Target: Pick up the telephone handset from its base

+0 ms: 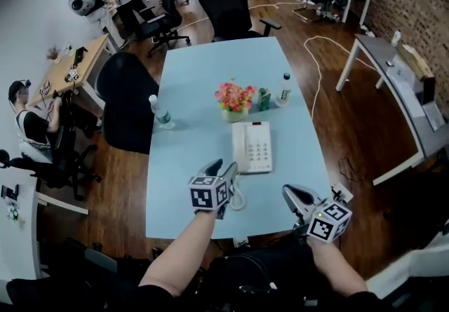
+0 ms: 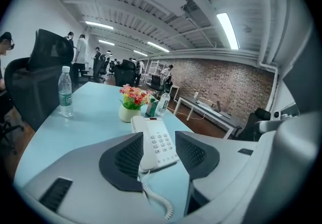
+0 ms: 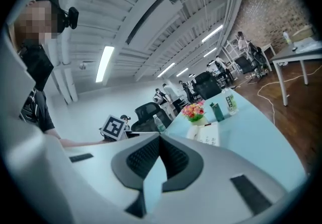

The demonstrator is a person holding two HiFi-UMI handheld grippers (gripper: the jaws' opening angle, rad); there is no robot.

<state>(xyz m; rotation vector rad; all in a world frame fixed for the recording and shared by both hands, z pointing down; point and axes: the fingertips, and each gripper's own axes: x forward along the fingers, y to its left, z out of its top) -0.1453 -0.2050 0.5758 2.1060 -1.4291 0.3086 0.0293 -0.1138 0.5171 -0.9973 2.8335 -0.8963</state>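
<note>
The white telephone (image 1: 257, 147) lies on the light blue table (image 1: 196, 93), its handset (image 1: 240, 148) resting in the cradle along the phone's left side. A coiled cord (image 1: 238, 197) runs from its near end toward me. My left gripper (image 1: 219, 166) hovers just short of the phone's near left corner, open and empty. In the left gripper view the handset (image 2: 144, 146) and keypad show in the gap ahead of the left gripper (image 2: 158, 140). My right gripper (image 1: 290, 192) hangs near the table's front edge, shut on nothing, and its tips meet in the right gripper (image 3: 160, 138) view.
Behind the phone stand a flower pot (image 1: 236, 101), a green carton (image 1: 264, 99) and a water bottle (image 1: 284, 88). Another bottle (image 1: 161, 113) stands at the table's left edge. Black office chairs (image 1: 126, 104) ring the table. People sit at desks on the left.
</note>
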